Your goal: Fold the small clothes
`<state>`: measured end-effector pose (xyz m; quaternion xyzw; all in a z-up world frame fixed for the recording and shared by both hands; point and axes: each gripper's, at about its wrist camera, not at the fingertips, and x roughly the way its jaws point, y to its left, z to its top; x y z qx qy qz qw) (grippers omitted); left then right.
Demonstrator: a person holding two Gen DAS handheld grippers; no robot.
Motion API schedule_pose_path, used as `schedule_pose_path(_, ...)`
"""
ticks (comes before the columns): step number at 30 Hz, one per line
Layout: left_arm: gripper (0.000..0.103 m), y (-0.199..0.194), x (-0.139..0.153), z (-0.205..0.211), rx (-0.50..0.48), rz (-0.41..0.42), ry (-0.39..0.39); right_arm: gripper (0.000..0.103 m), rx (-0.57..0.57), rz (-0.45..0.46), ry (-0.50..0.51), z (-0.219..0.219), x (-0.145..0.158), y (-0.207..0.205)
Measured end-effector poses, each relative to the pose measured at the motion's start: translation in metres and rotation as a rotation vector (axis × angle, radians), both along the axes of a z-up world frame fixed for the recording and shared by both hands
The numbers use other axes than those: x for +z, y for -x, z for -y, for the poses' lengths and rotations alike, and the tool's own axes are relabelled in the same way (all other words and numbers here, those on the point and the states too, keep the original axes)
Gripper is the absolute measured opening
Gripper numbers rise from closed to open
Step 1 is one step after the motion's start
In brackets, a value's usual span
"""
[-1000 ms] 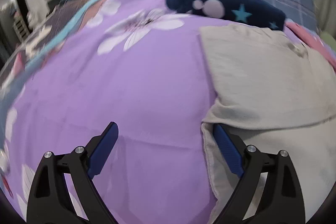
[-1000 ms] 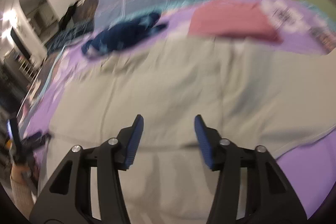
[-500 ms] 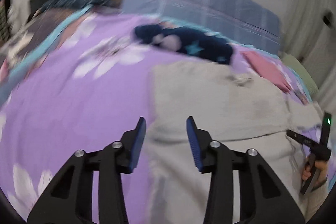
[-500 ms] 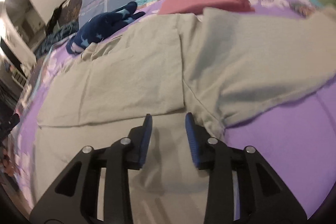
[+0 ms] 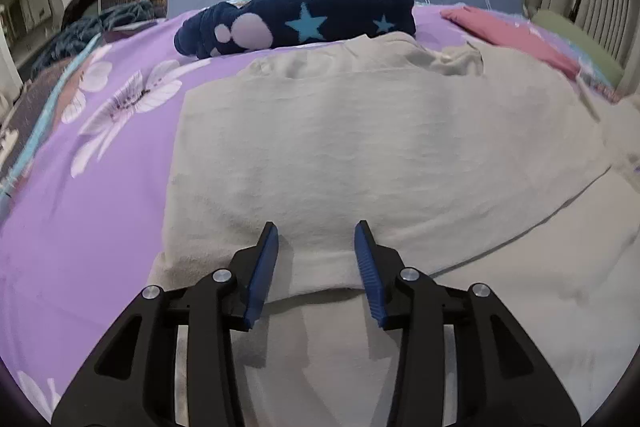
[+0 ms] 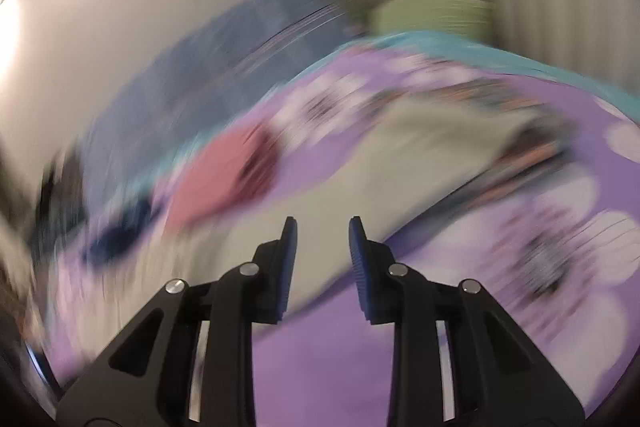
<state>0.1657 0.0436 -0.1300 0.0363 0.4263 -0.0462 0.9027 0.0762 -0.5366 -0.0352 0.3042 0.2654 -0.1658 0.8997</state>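
Compared with half a second ago, our left gripper [image 5: 316,235] has shifted right from the garment's left edge and now sits over the beige garment [image 5: 380,147], its blue pads spread wider and nothing between them. Our right gripper [image 6: 322,227] has swung off the cloth toward the purple bedsheet [image 6: 500,307], its pads slightly farther apart and empty. The right wrist view is heavily smeared, so the pink cloth [image 6: 224,175] and the garment's far end there are only blurs. In the left wrist view the garment lies flat on the floral sheet [image 5: 80,187], folded layer on top, its long axis apparently running left to right, just in front of the navy star-patterned plush [image 5: 304,19].
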Motion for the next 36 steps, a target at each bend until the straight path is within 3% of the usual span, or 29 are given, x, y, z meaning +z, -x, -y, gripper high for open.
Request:
schedule_pose_path(4,0.044,0.004,0.000,0.002,0.007,0.006,-0.006,0.033,-0.178,-0.012,-0.211,0.099,-0.019,0.011)
schedule_pose_path(7,0.047,0.003,0.000,0.007,0.014,0.008,-0.040,0.045,-0.209,-0.016,-0.269,0.124,-0.031,0.009)
schedule_pose_path(10,0.048,0.002,0.000,0.004,0.016,0.004,-0.026,0.045,-0.230,-0.007,-0.293,0.136,-0.039,0.002)
schedule_pose_path(12,0.048,0.002,0.000,0.001,0.017,0.003,-0.003,0.037,-0.236,-0.001,-0.326,0.139,-0.044,-0.007)
schedule_pose_path(13,0.050,0.002,0.000,-0.001,0.019,0.004,0.003,0.019,-0.232,0.003,-0.342,0.138,-0.046,-0.012)
schedule_pose_path(14,0.050,0.002,0.000,-0.001,0.020,0.004,0.006,0.010,-0.224,0.008,-0.348,0.135,-0.045,-0.014)
schedule_pose_path(16,0.052,0.002,-0.001,0.000,0.022,0.007,0.000,0.005,-0.200,0.032,-0.320,0.123,-0.036,-0.022)
schedule_pose_path(19,0.054,0.002,-0.002,0.001,0.027,0.008,-0.009,0.003,-0.083,0.087,-0.246,0.080,-0.010,-0.043)
schedule_pose_path(23,0.055,0.002,-0.002,0.001,0.027,0.009,-0.011,0.003,0.232,0.177,-0.196,-0.027,0.030,-0.073)
schedule_pose_path(26,0.055,0.002,-0.001,0.000,0.028,0.010,-0.010,0.003,0.492,0.196,-0.180,-0.125,0.038,-0.088)
schedule_pose_path(29,0.055,0.002,-0.001,0.000,0.027,0.010,-0.003,0.003,0.693,0.160,-0.178,-0.216,0.023,-0.094)
schedule_pose_path(31,0.056,0.002,-0.001,-0.001,0.025,0.010,0.007,0.003,0.798,0.080,-0.136,-0.272,0.000,-0.096)
schedule_pose_path(36,0.060,0.001,-0.001,-0.006,0.014,0.008,0.050,0.005,0.874,-0.124,-0.087,-0.318,-0.055,-0.094)
